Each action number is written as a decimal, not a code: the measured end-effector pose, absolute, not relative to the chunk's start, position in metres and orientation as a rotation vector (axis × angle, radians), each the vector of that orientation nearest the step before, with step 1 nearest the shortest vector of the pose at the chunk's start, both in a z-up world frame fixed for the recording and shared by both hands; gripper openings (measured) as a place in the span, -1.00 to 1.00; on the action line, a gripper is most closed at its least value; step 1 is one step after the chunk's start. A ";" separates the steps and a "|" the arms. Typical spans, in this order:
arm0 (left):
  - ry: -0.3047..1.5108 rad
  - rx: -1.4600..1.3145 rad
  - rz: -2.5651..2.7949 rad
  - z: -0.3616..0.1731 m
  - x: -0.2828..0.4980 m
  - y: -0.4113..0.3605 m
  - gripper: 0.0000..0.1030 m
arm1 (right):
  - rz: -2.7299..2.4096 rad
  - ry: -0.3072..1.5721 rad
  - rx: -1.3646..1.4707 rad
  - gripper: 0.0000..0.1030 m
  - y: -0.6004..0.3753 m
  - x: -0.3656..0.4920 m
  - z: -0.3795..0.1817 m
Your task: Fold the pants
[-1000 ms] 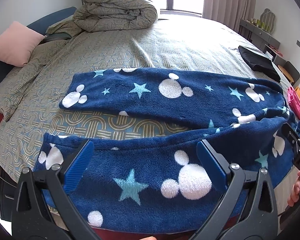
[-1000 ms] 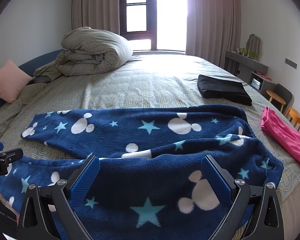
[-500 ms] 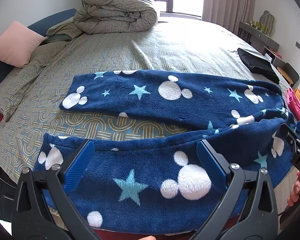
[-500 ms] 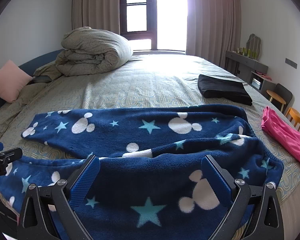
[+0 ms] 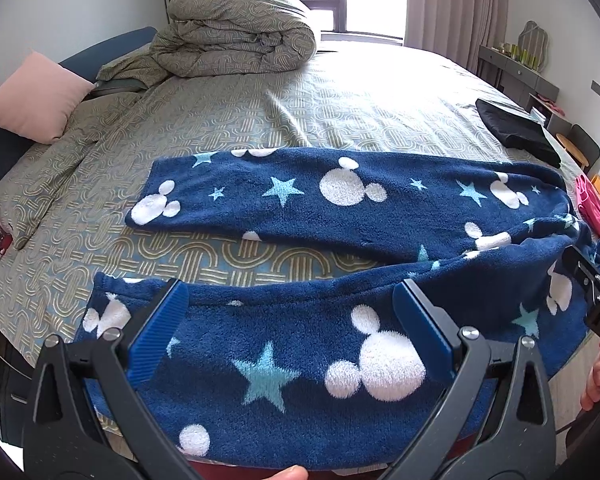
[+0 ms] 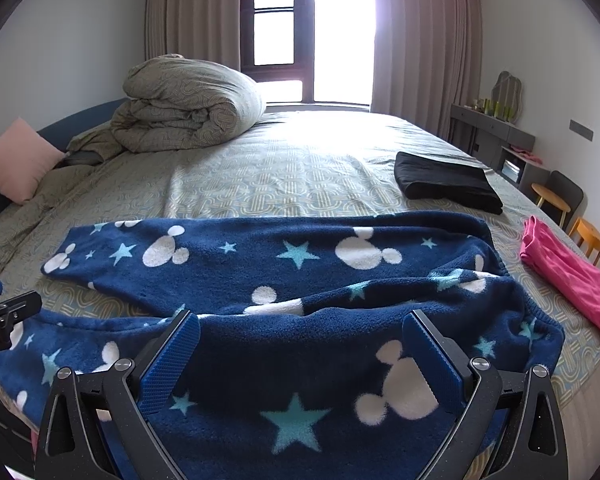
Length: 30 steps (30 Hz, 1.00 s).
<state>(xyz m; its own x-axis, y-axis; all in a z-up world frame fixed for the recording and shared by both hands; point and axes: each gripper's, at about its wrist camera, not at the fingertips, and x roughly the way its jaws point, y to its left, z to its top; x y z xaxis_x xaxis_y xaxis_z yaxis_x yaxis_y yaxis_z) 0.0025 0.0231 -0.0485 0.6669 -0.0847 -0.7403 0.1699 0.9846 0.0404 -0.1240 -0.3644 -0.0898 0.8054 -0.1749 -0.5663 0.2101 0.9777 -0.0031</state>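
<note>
Both wide open: left gripper [image 5: 288, 320], right gripper [image 6: 300, 354], above pants [image 5: 340, 208].

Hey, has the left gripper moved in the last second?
No. In its own view the pants and the pink pillow sit just where they did, so the open left gripper has held steady.

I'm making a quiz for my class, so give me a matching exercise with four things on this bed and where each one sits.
Things:
1. pants
2. black folded cloth
3. pink garment
4. rolled duvet

Places:
A. far left, near the window
B. right edge of the bed
C. spread across the near edge
D. right side, farther back

Pairs: 1-C, 2-D, 3-B, 4-A
</note>
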 end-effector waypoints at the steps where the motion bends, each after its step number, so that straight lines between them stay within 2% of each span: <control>1: 0.832 0.107 -0.143 -0.049 0.003 0.023 0.98 | -0.206 0.601 0.061 0.99 -0.364 -0.124 -0.090; 21: 0.871 0.119 -0.121 -0.060 -0.008 0.032 0.98 | -0.236 0.641 0.151 0.99 -0.391 -0.141 -0.099; 30: 1.011 -0.001 -0.012 -0.093 -0.043 0.123 0.98 | -0.286 0.634 0.198 0.99 -0.414 -0.165 -0.105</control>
<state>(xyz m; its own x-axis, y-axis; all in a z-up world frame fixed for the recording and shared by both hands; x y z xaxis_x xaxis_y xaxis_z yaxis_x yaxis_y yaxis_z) -0.0430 0.1235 -0.0928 0.5306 -0.0103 -0.8475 0.0091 0.9999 -0.0065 -0.1649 -0.4136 -0.1054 0.7685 -0.2019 -0.6071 0.3222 0.9419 0.0946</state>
